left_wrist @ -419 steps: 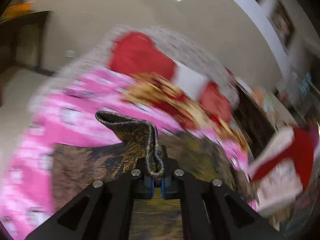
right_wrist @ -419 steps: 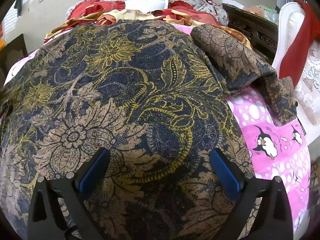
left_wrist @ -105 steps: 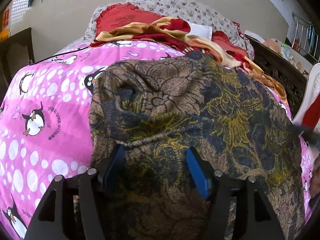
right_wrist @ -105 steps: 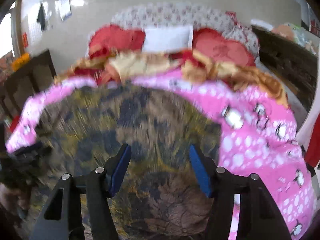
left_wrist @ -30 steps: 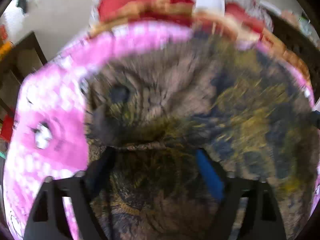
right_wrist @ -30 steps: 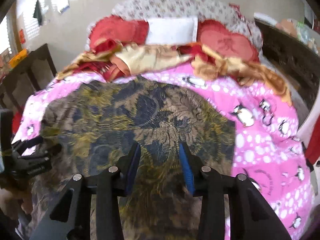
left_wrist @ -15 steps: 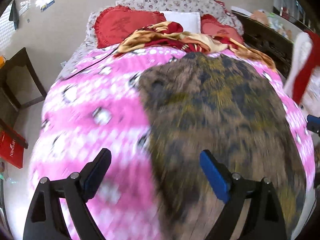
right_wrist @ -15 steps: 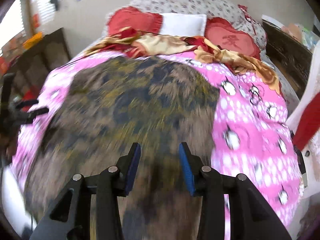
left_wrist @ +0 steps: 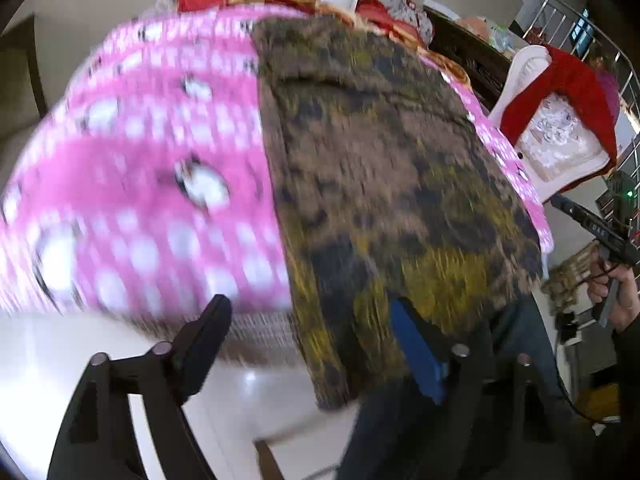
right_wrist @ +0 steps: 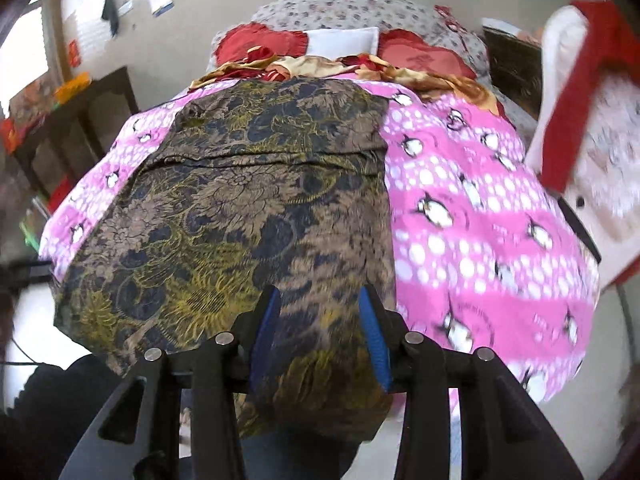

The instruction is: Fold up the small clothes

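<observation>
Garment (left_wrist: 384, 184): a dark floral-print cloth in brown, navy and yellow, spread flat on a bed with a pink penguin-print cover (left_wrist: 160, 168).

Left wrist view: the picture is blurred by motion. The garment lies lengthwise down the right part of the bed, and its near end hangs over the foot edge. The left gripper (left_wrist: 316, 344) has its jaws set wide and closing. The hanging near corner of the garment shows between them, but the pads do not press on it; the blue pad (left_wrist: 416, 356) stands just beside the cloth. At the right edge, a hand (left_wrist: 612, 292) holds the other tool. A white chair draped with red cloth (left_wrist: 568, 92) stands right of the bed.

Right wrist view: the garment covers the left and middle of the bed, with one crosswise crease in its far half. Its near edge droops over the foot of the bed. The right gripper (right_wrist: 320, 332) has its jaws partly spread, with the drooping cloth lying between the two blue pads. Whether the pads pinch the cloth cannot be told. Red pillows (right_wrist: 260, 46) and a crumpled patterned sheet (right_wrist: 320, 66) lie at the head of the bed.
</observation>
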The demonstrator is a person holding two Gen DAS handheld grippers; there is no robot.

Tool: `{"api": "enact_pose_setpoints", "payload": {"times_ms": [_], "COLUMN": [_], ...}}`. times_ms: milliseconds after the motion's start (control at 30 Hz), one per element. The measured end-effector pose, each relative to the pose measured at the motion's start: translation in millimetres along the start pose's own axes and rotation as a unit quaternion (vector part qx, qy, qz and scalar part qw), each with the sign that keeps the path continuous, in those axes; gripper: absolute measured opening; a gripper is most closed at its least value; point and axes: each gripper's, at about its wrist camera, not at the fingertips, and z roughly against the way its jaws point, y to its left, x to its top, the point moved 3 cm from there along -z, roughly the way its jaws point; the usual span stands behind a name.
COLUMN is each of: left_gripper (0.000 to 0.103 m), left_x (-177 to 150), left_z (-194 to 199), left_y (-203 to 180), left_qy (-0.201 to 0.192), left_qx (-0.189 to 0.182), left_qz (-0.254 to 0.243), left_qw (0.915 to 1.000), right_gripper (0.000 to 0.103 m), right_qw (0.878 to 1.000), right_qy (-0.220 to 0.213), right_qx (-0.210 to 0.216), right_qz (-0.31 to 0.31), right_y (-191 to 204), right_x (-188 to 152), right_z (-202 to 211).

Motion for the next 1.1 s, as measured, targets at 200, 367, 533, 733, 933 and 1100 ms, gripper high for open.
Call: {"api": "enact_pose_setpoints", "payload": {"times_ms": [200,367,533,733,933,1100], "left_gripper": [0.071,0.076,0.076,0.039,0.012,0.013], "left_x": [-5.2,1.1,5.0,1.9,-1.8,-1.6], "left_z": [-15.4,-25.8,-30.9,-33.3,-34.6,-34.5], "left_y": [-8.9,-6.8,-8.7,-17.4,-5.0,-11.9], "left_qy": [0.019,0.03,0.051,0.054,0.038,0.036], "left_qx": [-0.039,-0.08,-0.141,-0.118,-0.094,-0.07], "left_qz": [-0.011,0.012,0.03,0.004,0.026,0.003], "left_qw": [0.999,0.9962,0.9883,0.9915,0.9945,0.9969], "right_gripper": [0.037,0.037,0.037,0.037,0.037,0.038], "right_qw": [1.0,0.998,0.994,0.995,0.994,0.987], "right_qy": [-0.026,-0.044,-0.063,-0.047,-0.006,0.009], "right_qx": [0.004,-0.007,0.001,0.009,0.028,0.103], "right_qz": [-0.009,-0.038,-0.087,-0.093,-0.104,-0.126], "right_y": [1.0,-11.8,-34.6,-57.7,-77.8,-84.9], "right_x": [-14.9,-19.5,-31.7,-56.5,-85.8,-95.0], "right_z": [19.4,24.4,34.6,39.0,22.8,-4.1]}}
